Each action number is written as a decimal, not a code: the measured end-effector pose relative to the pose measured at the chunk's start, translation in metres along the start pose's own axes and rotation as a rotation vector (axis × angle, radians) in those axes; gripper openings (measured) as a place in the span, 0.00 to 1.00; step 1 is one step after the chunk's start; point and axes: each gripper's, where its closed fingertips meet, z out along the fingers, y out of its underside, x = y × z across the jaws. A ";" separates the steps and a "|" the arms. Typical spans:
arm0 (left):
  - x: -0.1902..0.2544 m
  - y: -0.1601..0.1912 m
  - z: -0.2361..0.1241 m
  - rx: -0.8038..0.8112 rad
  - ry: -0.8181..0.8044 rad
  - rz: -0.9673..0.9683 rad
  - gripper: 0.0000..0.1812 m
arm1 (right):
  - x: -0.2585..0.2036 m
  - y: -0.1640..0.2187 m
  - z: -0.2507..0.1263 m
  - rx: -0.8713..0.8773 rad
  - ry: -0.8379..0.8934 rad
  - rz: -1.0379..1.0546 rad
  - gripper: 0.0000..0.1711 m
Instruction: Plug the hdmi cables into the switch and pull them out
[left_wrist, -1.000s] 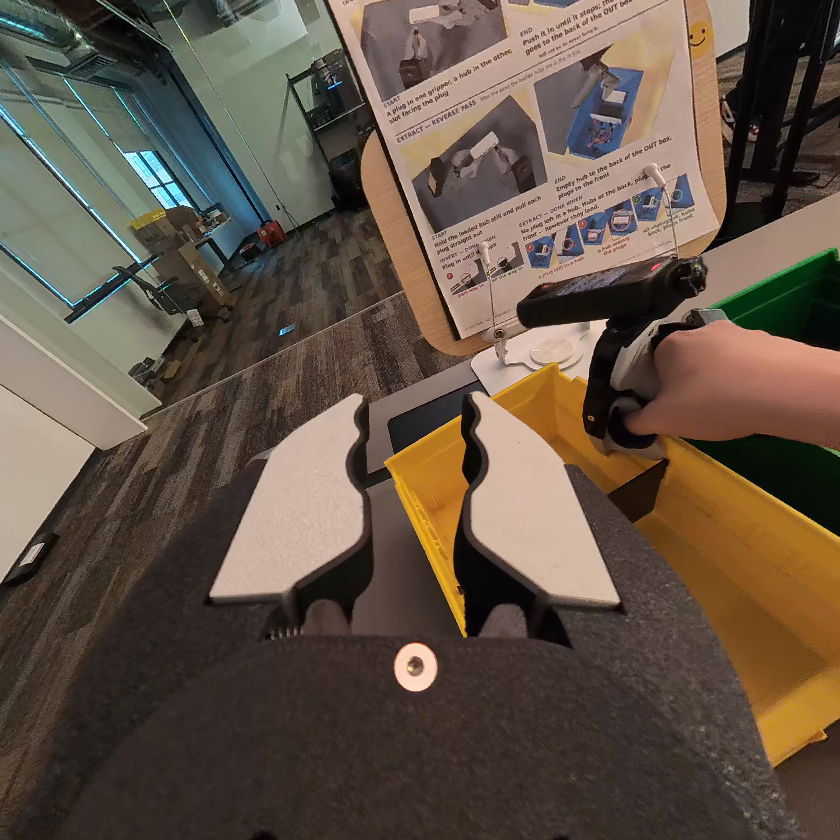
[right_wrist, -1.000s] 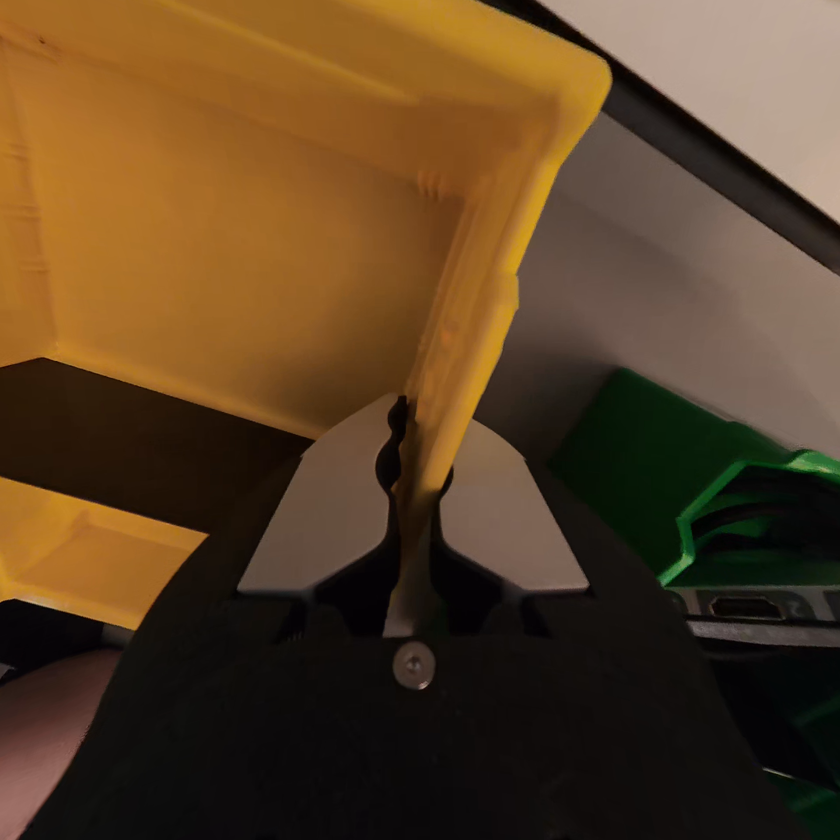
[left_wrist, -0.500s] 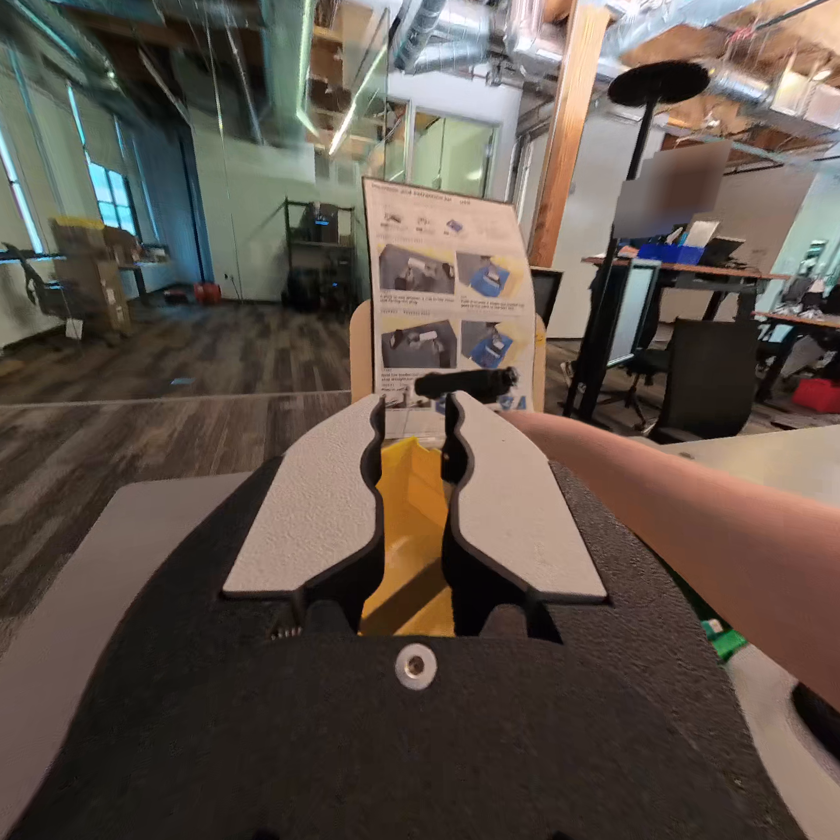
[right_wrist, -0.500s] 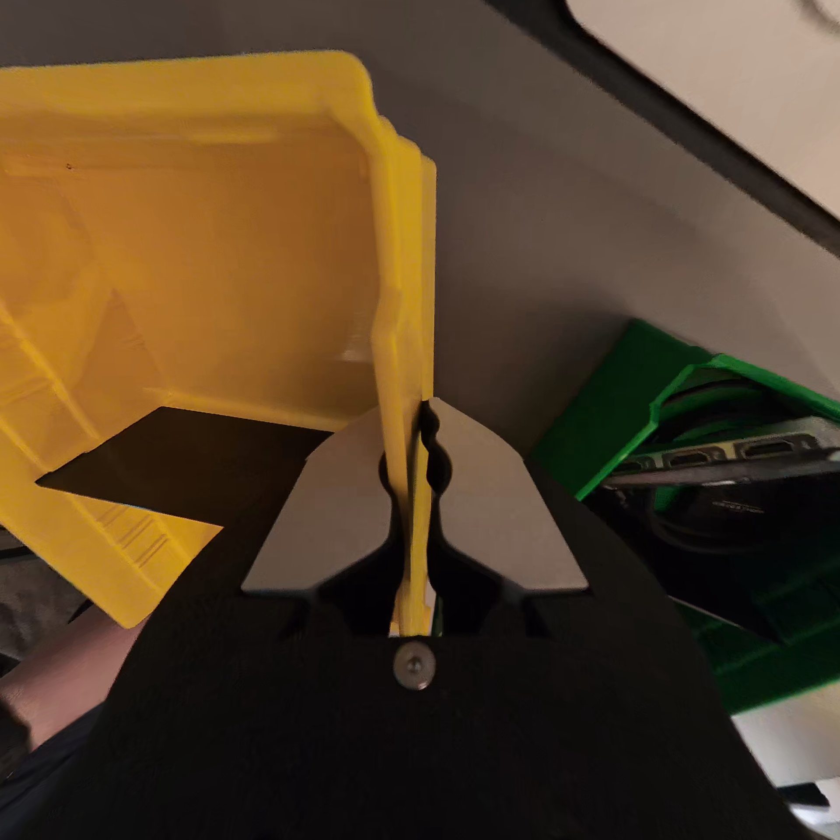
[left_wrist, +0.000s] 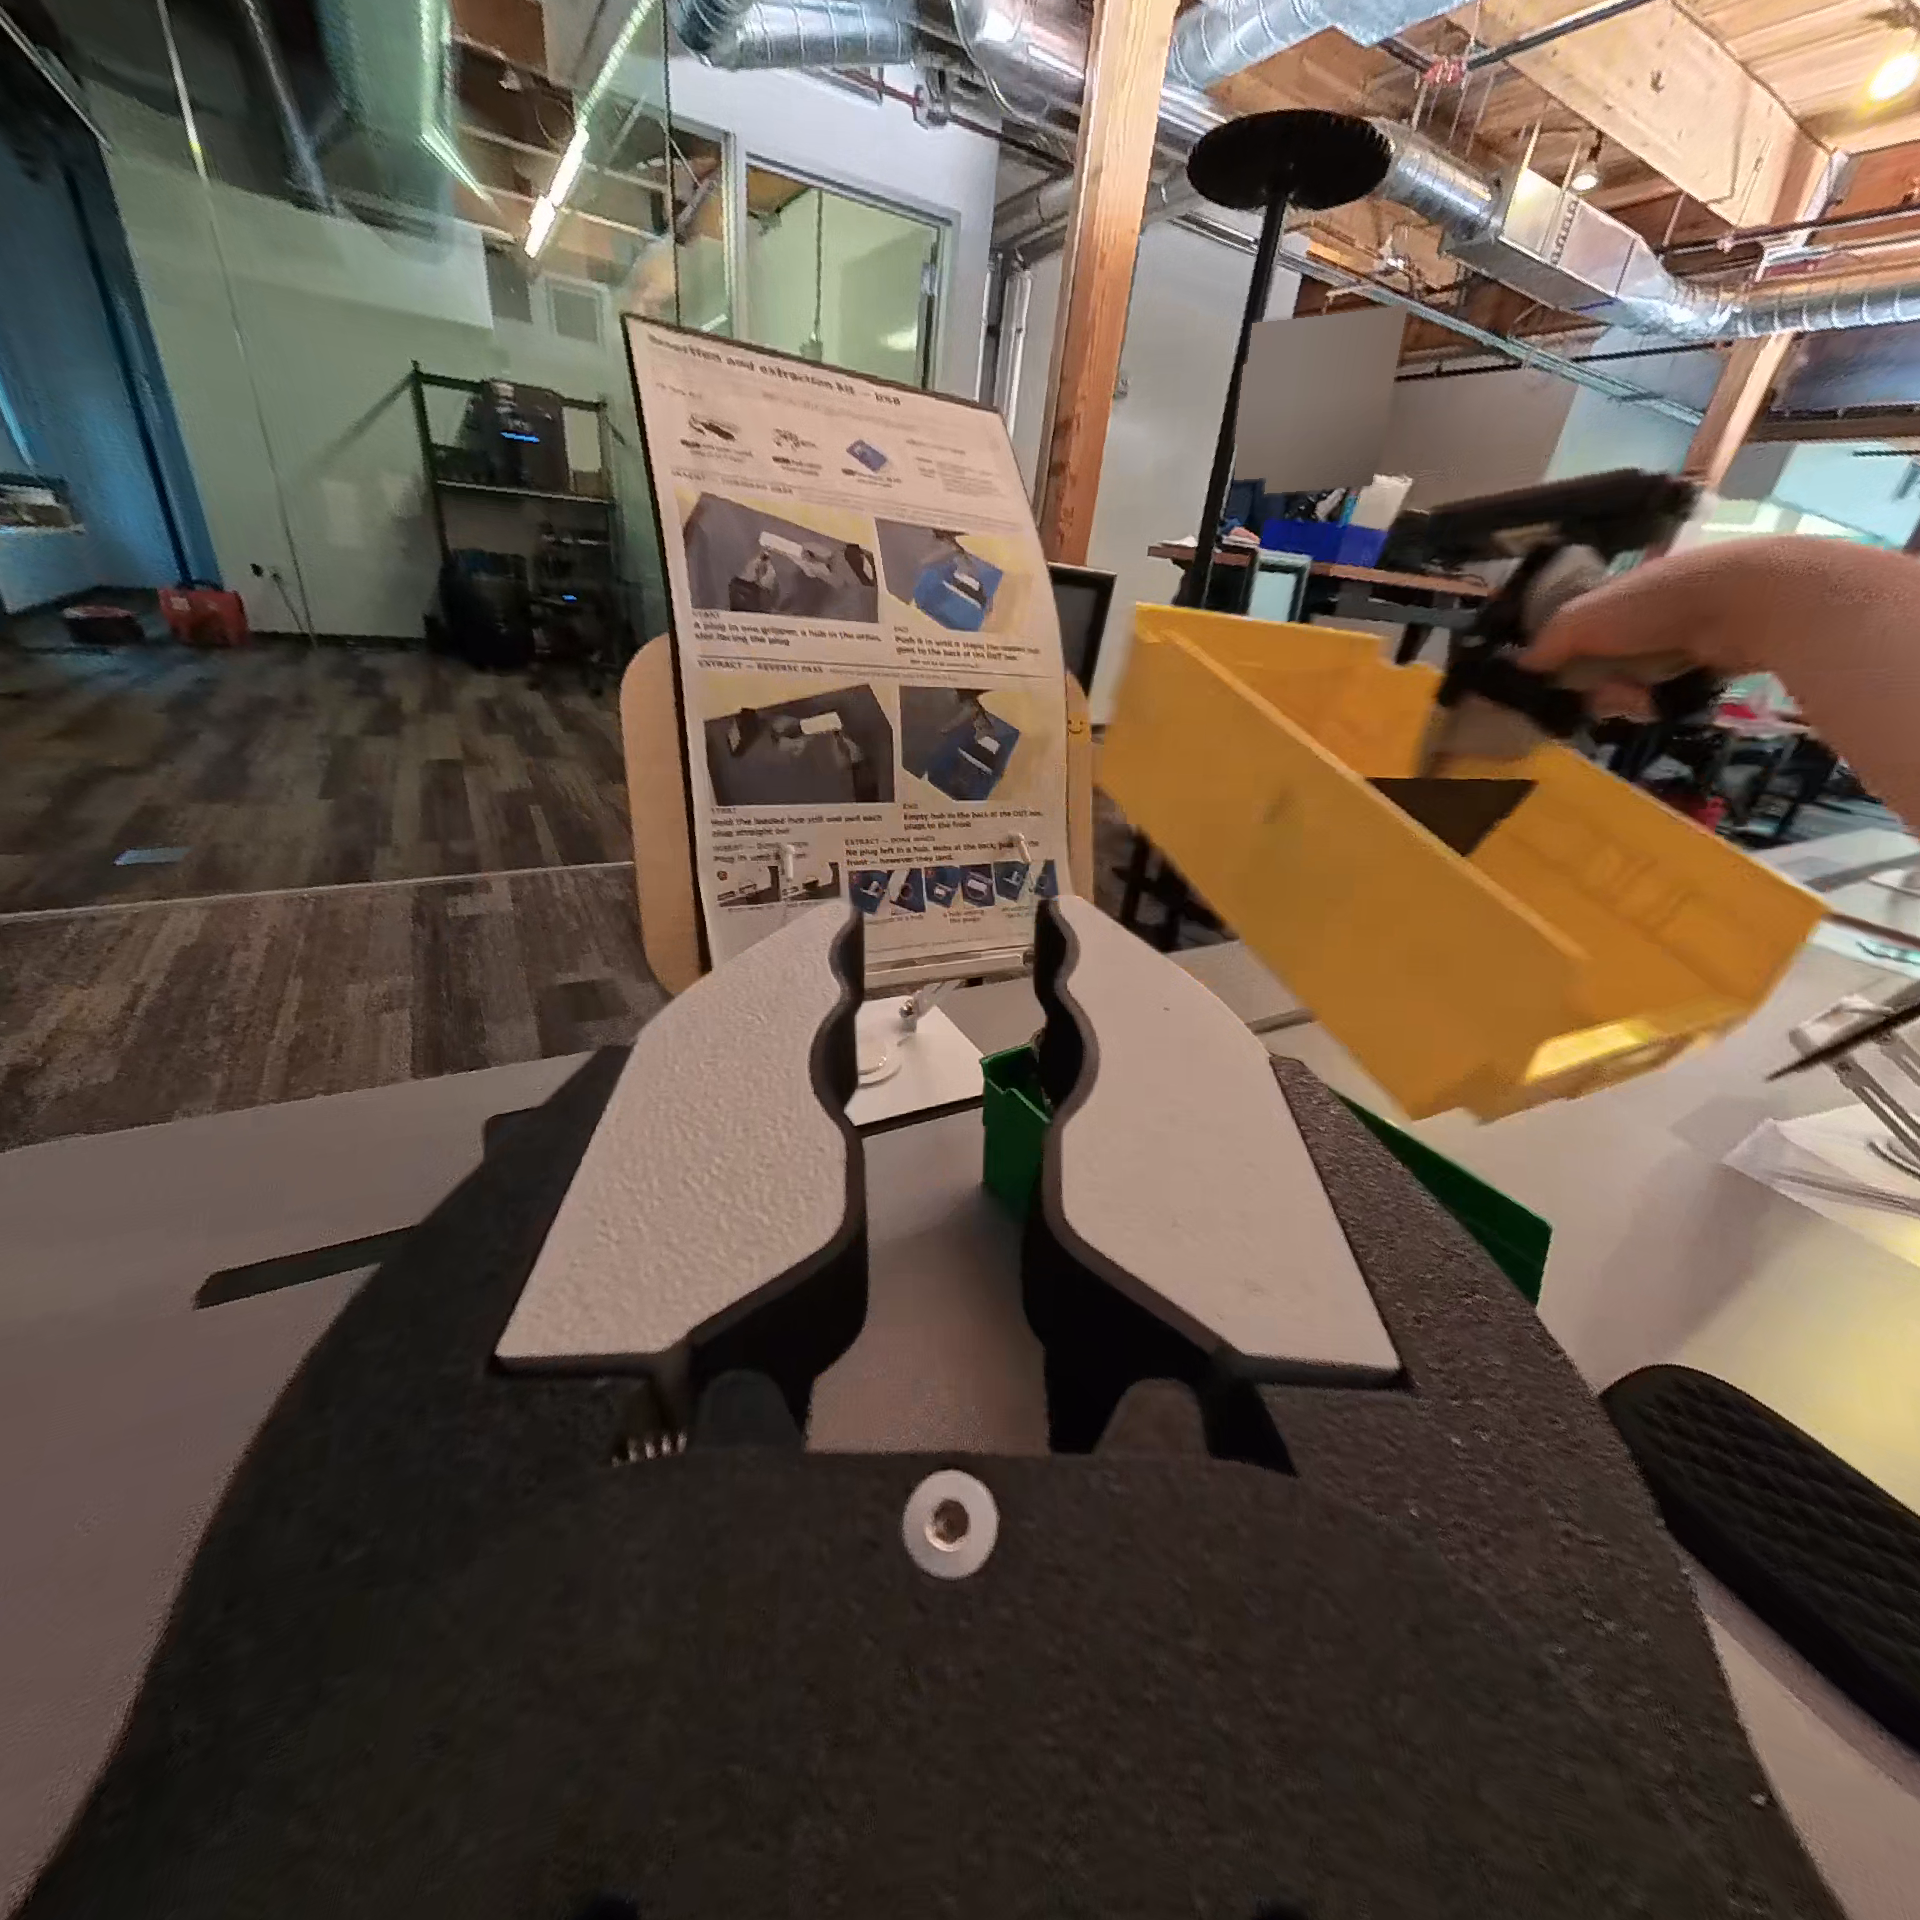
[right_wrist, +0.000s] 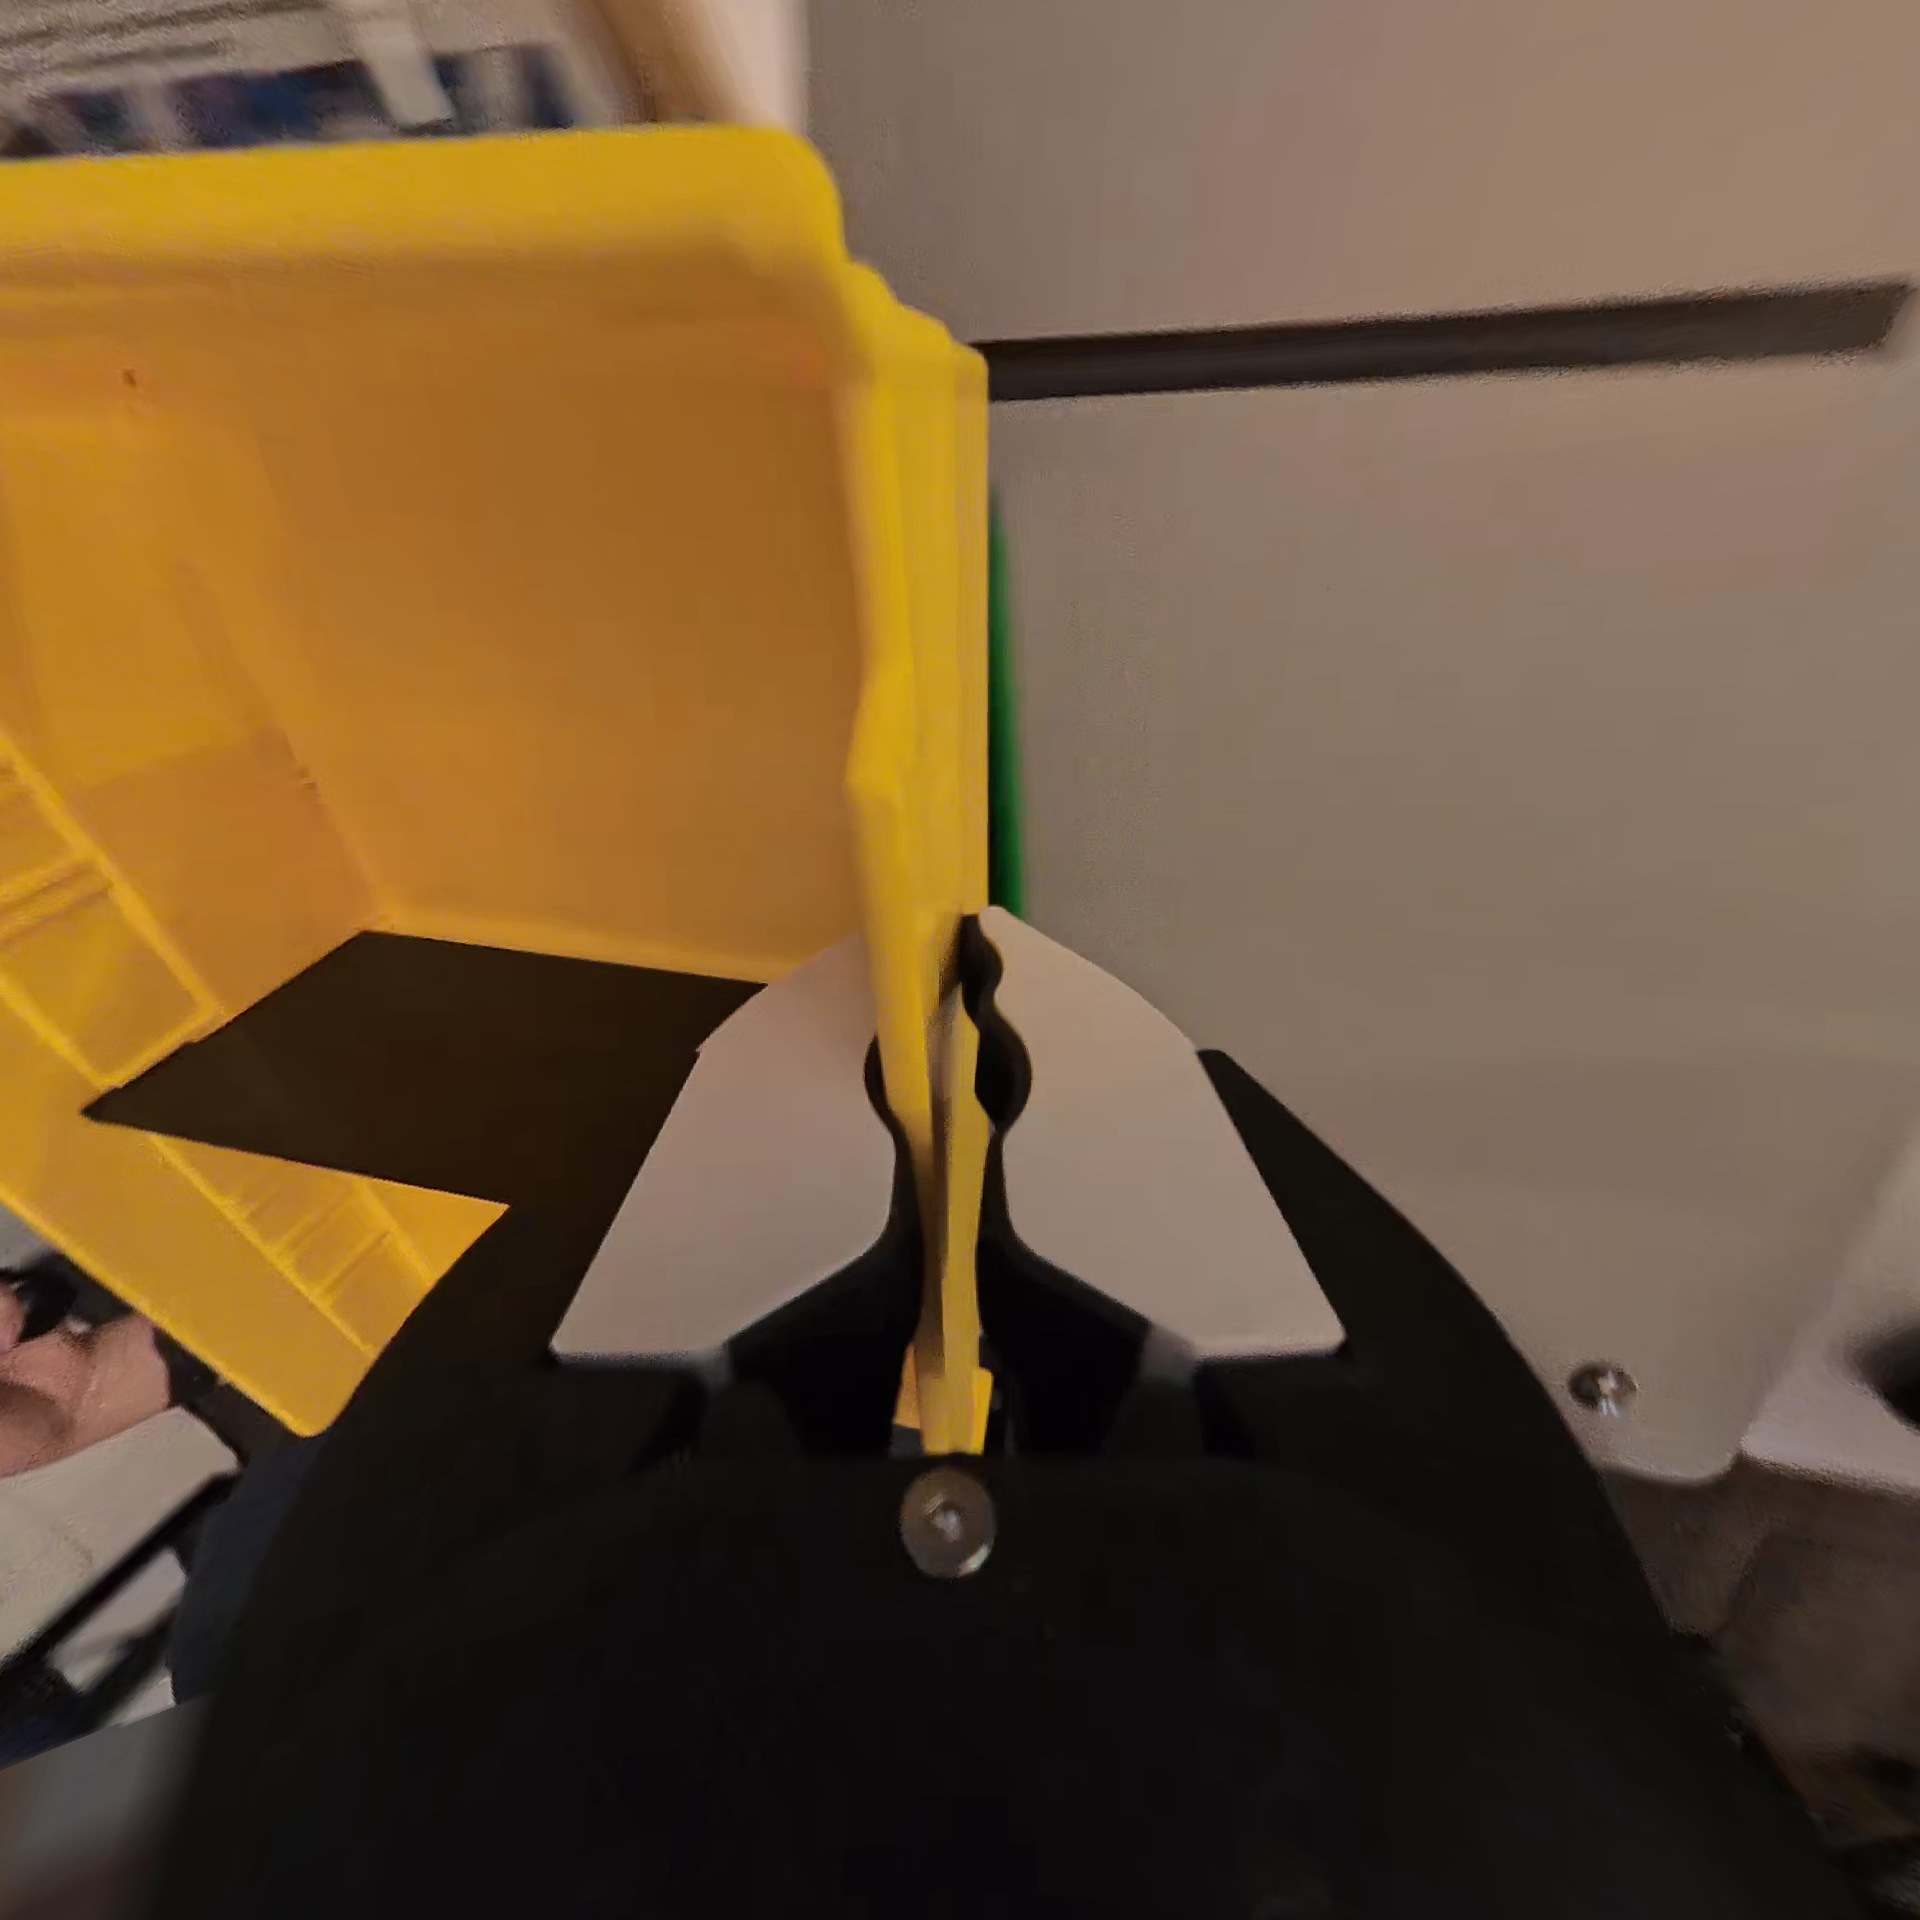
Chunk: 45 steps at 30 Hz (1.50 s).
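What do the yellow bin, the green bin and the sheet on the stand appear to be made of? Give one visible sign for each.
Yellow bin: likely moulded plastic, smooth with a slight sheen; thin walls with ribs and rounded corners. Green bin: probably the same plastic, uniform colour, thin rim. Instruction sheet: seemingly printed paper or thin card; it curves on its stand.

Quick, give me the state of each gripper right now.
Left gripper: open, holding nothing.
Right gripper: shut on the wall of the yellow bin, lifted off the table.

Open-plan office: exposed ducts (left_wrist: 1538, 197), desks (left_wrist: 1340, 566), glass partitions (left_wrist: 842, 281), wood-plank floor (left_wrist: 260, 769).
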 end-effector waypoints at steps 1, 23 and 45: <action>0.000 0.005 0.008 -0.019 0.021 -0.012 0.17 | 0.037 0.011 -0.009 0.010 0.021 0.065 0.02; 0.112 0.284 0.150 -1.201 0.284 0.055 0.32 | 0.285 0.118 0.170 -0.039 -0.099 0.325 0.08; 0.100 0.312 0.152 -1.601 0.193 0.118 0.10 | 0.266 0.145 0.138 0.167 -0.169 0.176 0.10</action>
